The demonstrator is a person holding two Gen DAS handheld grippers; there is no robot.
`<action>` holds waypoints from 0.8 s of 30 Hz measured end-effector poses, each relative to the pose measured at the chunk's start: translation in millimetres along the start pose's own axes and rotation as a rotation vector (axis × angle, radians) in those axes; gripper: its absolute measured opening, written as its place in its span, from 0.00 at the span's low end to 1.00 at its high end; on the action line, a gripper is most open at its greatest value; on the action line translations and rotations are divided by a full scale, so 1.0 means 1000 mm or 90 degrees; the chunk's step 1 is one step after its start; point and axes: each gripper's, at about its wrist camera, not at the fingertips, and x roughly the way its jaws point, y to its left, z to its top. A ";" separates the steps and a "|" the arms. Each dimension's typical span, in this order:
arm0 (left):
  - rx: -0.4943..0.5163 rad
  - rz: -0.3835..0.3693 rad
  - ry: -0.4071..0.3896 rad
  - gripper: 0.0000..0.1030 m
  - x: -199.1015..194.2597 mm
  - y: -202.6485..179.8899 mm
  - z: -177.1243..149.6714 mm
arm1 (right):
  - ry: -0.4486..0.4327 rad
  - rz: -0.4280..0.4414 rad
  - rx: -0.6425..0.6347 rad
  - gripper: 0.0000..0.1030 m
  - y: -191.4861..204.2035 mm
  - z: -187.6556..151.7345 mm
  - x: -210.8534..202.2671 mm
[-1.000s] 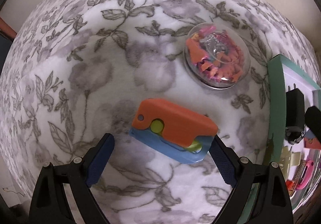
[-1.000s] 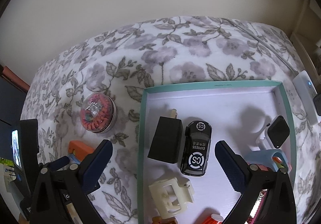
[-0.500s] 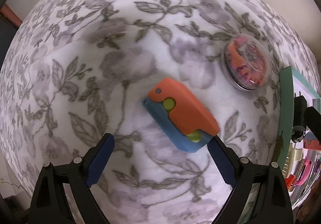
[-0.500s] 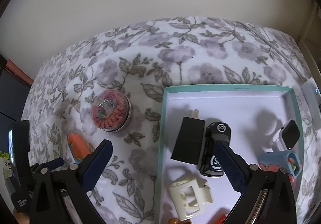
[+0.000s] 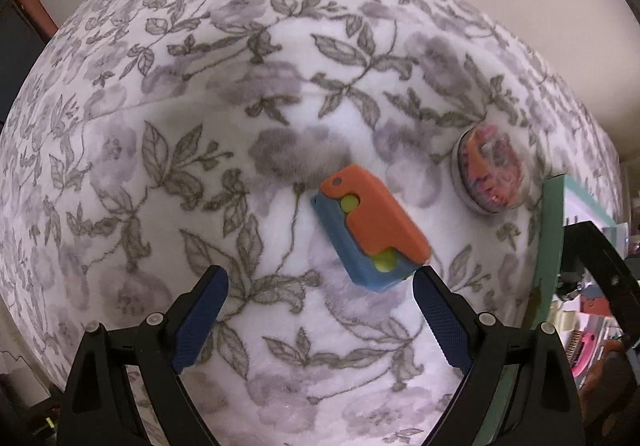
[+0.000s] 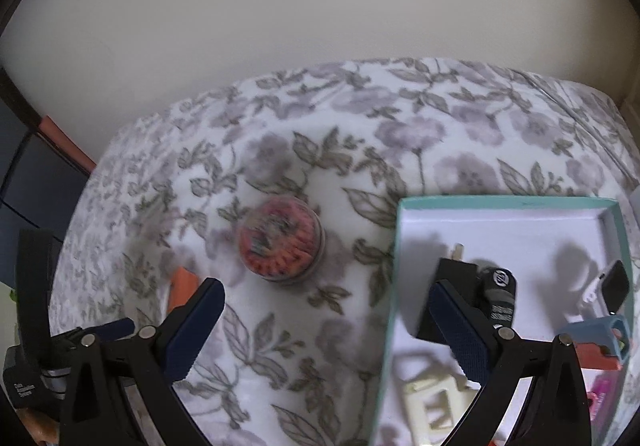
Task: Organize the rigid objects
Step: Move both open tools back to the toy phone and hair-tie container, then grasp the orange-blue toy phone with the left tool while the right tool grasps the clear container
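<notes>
An orange and blue block with green dots (image 5: 370, 232) lies on the floral blanket, just beyond my left gripper (image 5: 318, 288), which is open and empty above it. A round clear case of pink and orange pieces (image 5: 494, 176) rests further right, also seen as the round case (image 6: 280, 244) in the right wrist view. My right gripper (image 6: 326, 302) hangs open and empty over the blanket, its right finger over the teal tray (image 6: 500, 201). In the tray sit a black adapter (image 6: 452, 274), a black toy car (image 6: 498, 296) and a cream clip (image 6: 434, 402).
The tray (image 5: 550, 246) lies at the right edge of the left view. It also holds a small white and black gadget (image 6: 608, 286) and a blue and orange piece (image 6: 600, 334). My left gripper's body (image 6: 36, 326) is at the left. A plain wall (image 6: 320, 6) stands behind the bed.
The left gripper has pulled back and left from the orange and blue block, which now lies up and right of its fingers. The right gripper has drifted left, off the tray's middle.
</notes>
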 end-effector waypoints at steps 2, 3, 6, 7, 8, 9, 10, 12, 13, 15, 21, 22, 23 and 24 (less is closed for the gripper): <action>-0.001 -0.008 -0.005 0.91 -0.008 -0.006 -0.003 | -0.008 0.005 0.000 1.00 0.001 0.001 0.000; 0.000 -0.012 -0.006 0.91 -0.012 -0.005 -0.002 | -0.011 0.007 -0.002 1.00 0.002 0.001 0.000; -0.006 -0.014 -0.011 0.91 -0.015 -0.010 0.001 | -0.018 0.010 -0.006 1.00 0.005 0.001 0.001; -0.010 -0.015 -0.009 0.91 -0.015 -0.011 0.001 | -0.019 0.012 -0.007 1.00 0.005 0.001 0.001; -0.017 -0.021 -0.004 0.91 -0.012 -0.010 0.002 | -0.021 0.014 -0.009 1.00 0.005 0.000 0.001; -0.022 -0.026 0.002 0.91 -0.006 -0.013 0.002 | -0.022 0.016 -0.011 1.00 0.006 0.000 0.001; -0.027 -0.033 0.007 0.91 -0.001 -0.015 0.001 | -0.025 0.017 -0.012 1.00 0.007 0.000 0.002; -0.041 -0.051 0.013 0.91 0.006 -0.017 0.000 | -0.025 0.017 -0.013 1.00 0.007 0.000 0.003; -0.046 -0.057 0.014 0.91 0.010 -0.019 -0.001 | -0.023 0.018 -0.013 1.00 0.007 0.000 0.004; -0.046 -0.061 0.018 0.91 0.016 -0.021 -0.001 | -0.021 0.018 -0.015 1.00 0.007 -0.001 0.007; -0.056 -0.061 0.018 0.80 0.023 -0.028 -0.002 | -0.024 0.024 -0.012 1.00 0.010 -0.002 0.013; -0.054 -0.064 0.018 0.77 0.022 -0.029 -0.002 | -0.024 0.029 -0.012 1.00 0.011 -0.002 0.015; -0.052 -0.066 0.019 0.75 0.021 -0.029 -0.003 | -0.025 0.031 -0.012 0.99 0.012 -0.002 0.016; -0.052 -0.067 0.020 0.74 0.019 -0.035 -0.005 | -0.029 0.032 -0.014 0.99 0.014 -0.001 0.016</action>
